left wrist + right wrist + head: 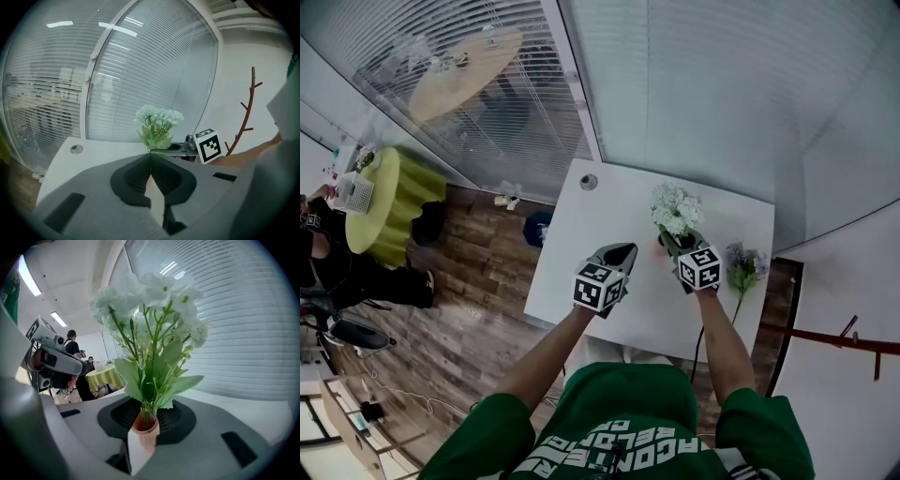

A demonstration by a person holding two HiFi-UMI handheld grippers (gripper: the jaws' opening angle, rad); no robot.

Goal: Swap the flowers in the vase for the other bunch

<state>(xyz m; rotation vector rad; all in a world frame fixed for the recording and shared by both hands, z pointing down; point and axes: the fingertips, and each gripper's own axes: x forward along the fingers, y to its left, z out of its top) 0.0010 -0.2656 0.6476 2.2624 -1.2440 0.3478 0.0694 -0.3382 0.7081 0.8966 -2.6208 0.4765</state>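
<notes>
A bunch of white flowers [676,210] stands in a small pink vase [143,432] on the white table [581,253]. My right gripper [673,246] is shut on the vase, its pads against the vase's sides just under the rim, seen close up in the right gripper view [143,422]. A purple bunch [742,265] lies flat on the table to the right of that hand. My left gripper [619,254] hovers left of the vase, tips together, with nothing held [151,154]. From the left gripper view the white flowers [159,117] rise just beyond its tips.
A round cable grommet [589,182] sits at the table's far left corner. Glass walls with blinds close off the back and the right. A red coat stand [246,112] is at the right, and a yellow-green round table [389,202] stands on the wooden floor to the left.
</notes>
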